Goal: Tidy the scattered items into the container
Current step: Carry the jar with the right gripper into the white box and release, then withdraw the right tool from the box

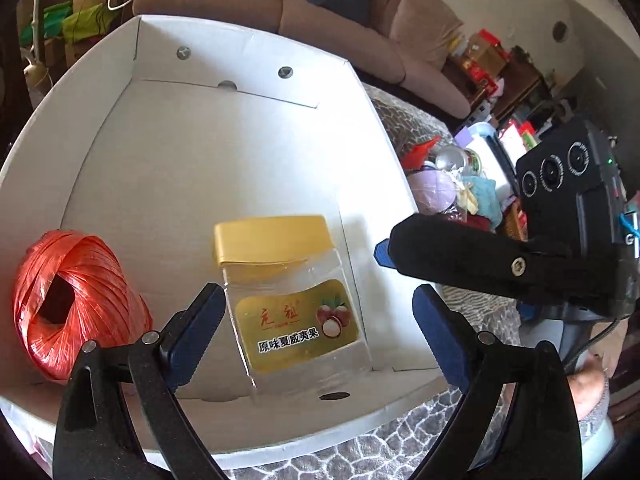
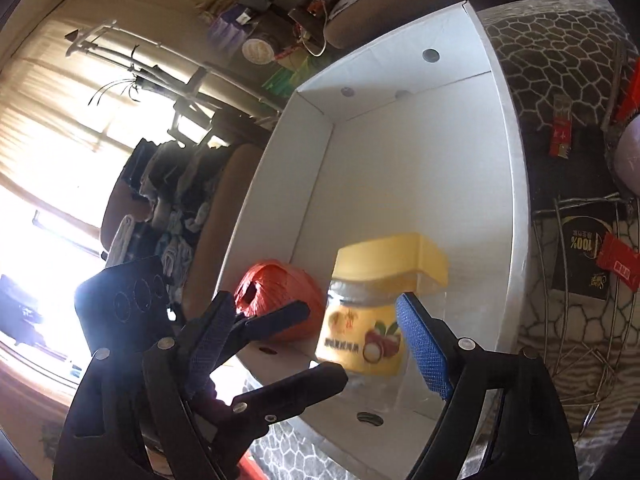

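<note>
A white cardboard box (image 1: 240, 56) (image 2: 400, 68) lies open on a patterned cloth. Inside it rest a ball of red twine (image 1: 76, 304) (image 2: 280, 296) and a clear jar (image 1: 296, 308) (image 2: 380, 308) with a yellow lid and gold label. My left gripper (image 1: 318, 292) hangs open over the jar, its pads apart from the jar's sides. My right gripper (image 2: 316, 300) is open too, with the jar seen beyond its right pad and not pressed. In the left wrist view the right gripper's fingers (image 1: 460, 252) reach over the box's right wall. The left gripper's fingers (image 2: 280, 320) cross the right wrist view.
A wire basket (image 2: 580, 320) with a dark chocolate packet (image 2: 584, 256) stands right of the box. Red sachets (image 2: 560, 136) lie on the patterned cloth (image 2: 560, 60). A pile of clutter (image 1: 460, 184) sits right of the box, and a brown sofa (image 1: 340, 20) beyond.
</note>
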Demonstrator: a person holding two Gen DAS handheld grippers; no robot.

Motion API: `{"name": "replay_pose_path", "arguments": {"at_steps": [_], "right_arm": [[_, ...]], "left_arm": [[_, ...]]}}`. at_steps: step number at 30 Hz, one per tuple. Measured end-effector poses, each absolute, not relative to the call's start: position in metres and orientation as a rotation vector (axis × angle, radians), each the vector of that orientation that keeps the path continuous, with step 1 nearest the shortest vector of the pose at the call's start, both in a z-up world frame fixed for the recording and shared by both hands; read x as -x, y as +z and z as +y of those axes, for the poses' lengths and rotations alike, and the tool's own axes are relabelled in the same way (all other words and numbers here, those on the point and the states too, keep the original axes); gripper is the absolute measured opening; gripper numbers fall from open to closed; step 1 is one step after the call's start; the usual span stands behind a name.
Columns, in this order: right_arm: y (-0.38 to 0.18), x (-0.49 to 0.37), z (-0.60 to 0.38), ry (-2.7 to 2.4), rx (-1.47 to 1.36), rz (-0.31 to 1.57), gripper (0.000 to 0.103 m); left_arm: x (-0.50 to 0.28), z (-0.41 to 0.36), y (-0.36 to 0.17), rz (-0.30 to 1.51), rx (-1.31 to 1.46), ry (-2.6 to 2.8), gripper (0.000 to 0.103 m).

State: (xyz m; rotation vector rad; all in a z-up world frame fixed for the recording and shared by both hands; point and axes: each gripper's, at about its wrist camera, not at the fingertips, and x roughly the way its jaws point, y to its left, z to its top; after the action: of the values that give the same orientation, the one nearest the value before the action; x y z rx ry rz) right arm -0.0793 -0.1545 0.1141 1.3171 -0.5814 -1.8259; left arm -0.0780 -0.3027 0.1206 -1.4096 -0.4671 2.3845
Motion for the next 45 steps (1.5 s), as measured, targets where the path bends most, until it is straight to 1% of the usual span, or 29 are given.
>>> {"name": "replay_pose_path", "arguments": {"at_steps": [3, 7, 10, 18, 21, 23, 26, 31, 34, 37, 45], "right_arm": [[0.111, 0.075, -0.148, -1.839, -1.323, -0.576, 0.086], [0.111, 0.069, -0.138, -1.827, -1.32, -0.621, 0.086], [0.117, 0.061, -0.136, -1.837, -1.318, -0.605, 0.086], [0.133, 0.037, -0.137, -1.926, -1.329, -0.468, 0.086], [0.14, 0.027, -0.134, -1.982, -1.32, -0.419, 0.087], [0.146, 0.019, -0.13, -2.024, -1.305, -0.384, 0.091], [0.153, 0.005, -0.127, -2.099, -1.281, -0.304, 0.102], [0.159, -0.019, -0.127, -2.198, -1.274, -0.123, 0.103], [0.166, -0.036, -0.126, -2.244, -1.24, -0.028, 0.103], [0.173, -0.053, -0.123, -2.261, -1.212, 0.007, 0.103], [0.19, -0.086, -0.1, -2.302, -1.173, 0.001, 0.103]], "left_arm": [[0.075, -0.31, 0.127, -0.477, 1.39, 2.4, 0.095], [0.072, -0.31, 0.13, -0.454, 1.402, 2.417, 0.095], [0.064, -0.307, 0.133, -0.43, 1.408, 2.435, 0.095], [0.041, -0.306, 0.141, -0.414, 1.43, 2.474, 0.098], [0.029, -0.306, 0.149, -0.376, 1.431, 2.541, 0.103], [0.019, -0.306, 0.156, -0.324, 1.423, 2.62, 0.103], [0.004, -0.306, 0.166, -0.287, 1.389, 2.676, 0.103], [-0.02, -0.294, 0.182, -0.202, 1.347, 2.738, 0.103], [-0.032, -0.286, 0.191, -0.187, 1.328, 2.746, 0.103], [-0.042, -0.278, 0.197, -0.193, 1.319, 2.745, 0.103], [-0.068, -0.258, 0.206, -0.223, 1.299, 2.746, 0.103]]}}
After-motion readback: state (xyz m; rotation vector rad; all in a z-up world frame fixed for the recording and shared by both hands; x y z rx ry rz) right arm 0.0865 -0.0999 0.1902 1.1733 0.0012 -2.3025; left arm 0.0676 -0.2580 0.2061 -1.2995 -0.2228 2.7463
